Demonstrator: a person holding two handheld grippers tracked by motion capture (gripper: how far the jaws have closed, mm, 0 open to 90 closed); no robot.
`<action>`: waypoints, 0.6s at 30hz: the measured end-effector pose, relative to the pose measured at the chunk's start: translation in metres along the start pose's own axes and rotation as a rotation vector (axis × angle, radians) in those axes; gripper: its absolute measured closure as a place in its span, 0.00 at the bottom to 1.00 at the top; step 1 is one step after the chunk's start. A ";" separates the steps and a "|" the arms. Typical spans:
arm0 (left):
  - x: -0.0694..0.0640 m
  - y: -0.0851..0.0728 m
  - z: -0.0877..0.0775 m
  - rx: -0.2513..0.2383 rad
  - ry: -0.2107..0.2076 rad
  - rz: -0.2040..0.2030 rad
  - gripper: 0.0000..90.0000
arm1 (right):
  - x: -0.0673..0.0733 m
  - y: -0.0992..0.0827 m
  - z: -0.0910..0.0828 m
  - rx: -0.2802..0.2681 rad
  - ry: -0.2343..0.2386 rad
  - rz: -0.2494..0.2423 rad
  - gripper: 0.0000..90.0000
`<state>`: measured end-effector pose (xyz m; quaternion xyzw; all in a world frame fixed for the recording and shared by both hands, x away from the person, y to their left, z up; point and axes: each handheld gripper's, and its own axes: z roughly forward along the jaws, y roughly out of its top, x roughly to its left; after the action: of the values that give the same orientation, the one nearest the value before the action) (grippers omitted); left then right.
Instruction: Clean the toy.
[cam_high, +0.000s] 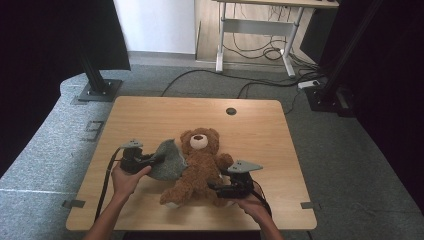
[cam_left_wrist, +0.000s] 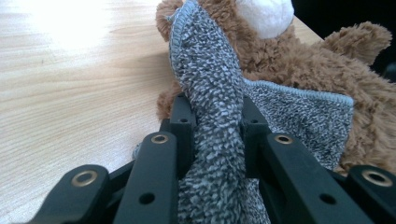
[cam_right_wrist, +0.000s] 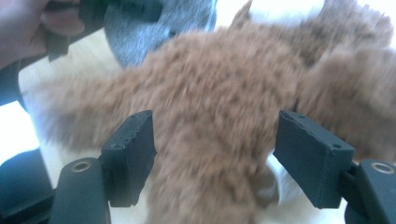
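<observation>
Roughly, left to right:

Left gripper (cam_high: 159, 159): its black jaws are pinched tight on a fold of the grey speckled terry cloth (cam_left_wrist: 210, 116), at the left of the light wooden table (cam_high: 150, 112).

Cloth: it lies bunched against the left side of the brown plush teddy bear (cam_high: 200, 165), one edge lifted near the bear's ear, another part draped on the bear's flank.

Bear: on its back in the middle of the table, cream muzzle toward the far edge, legs toward the near edge.

Right gripper (cam_right_wrist: 215, 149): jaws spread wide, one on each side of a furry brown limb of the bear, not closed on it.

Progress: I judge the work only begun; the cloth is grasped and brought to the bear, but it covers very little of it. Spreading or wrapping it is left, and the right gripper has yet to grip.

Containers: none on the table.
</observation>
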<state>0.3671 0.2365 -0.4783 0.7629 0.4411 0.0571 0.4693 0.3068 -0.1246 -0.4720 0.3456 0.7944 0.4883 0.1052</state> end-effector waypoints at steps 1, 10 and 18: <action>0.000 0.000 0.000 0.001 0.001 0.003 0.81 | -0.001 0.003 0.002 0.001 -0.003 -0.004 0.31; -0.001 0.001 0.000 0.003 -0.003 0.002 0.81 | -0.016 0.029 0.037 0.048 0.001 0.019 0.29; -0.001 -0.001 0.001 0.009 -0.005 -0.001 0.81 | -0.025 0.029 0.059 0.092 0.029 0.074 0.14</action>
<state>0.3667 0.2357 -0.4790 0.7649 0.4404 0.0532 0.4671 0.3673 -0.0912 -0.4813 0.3722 0.8041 0.4597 0.0594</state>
